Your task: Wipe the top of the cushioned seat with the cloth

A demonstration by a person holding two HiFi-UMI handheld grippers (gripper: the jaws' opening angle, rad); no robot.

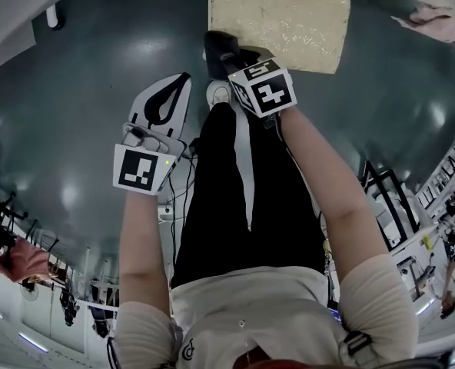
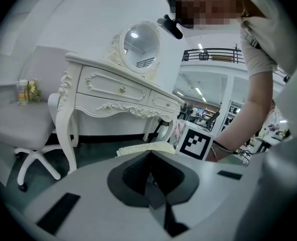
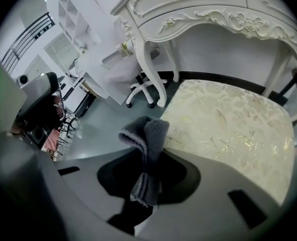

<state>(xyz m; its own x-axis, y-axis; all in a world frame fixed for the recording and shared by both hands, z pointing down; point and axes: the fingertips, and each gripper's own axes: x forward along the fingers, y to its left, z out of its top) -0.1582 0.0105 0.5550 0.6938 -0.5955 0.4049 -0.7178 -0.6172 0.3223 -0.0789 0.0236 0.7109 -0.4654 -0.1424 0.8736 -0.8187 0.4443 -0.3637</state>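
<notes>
The cushioned seat (image 1: 281, 18) is cream with a gold leaf pattern; it fills the right of the right gripper view (image 3: 234, 129) and shows as a sliver (image 2: 146, 148) in the left gripper view. My right gripper (image 3: 148, 154) is shut on a folded grey cloth (image 3: 146, 144), held just off the seat's near left corner. In the head view the cloth (image 1: 220, 52) hangs at the seat's front edge. My left gripper (image 1: 172, 91) hovers over the floor left of the seat, jaws shut with nothing between them (image 2: 149, 177).
A white carved dressing table (image 2: 113, 92) with a round mirror (image 2: 141, 41) stands behind the seat. A white swivel chair (image 2: 23, 129) is to its left. Dark green floor (image 1: 97, 60) surrounds the seat. My legs and shoe (image 1: 220, 94) are between the grippers.
</notes>
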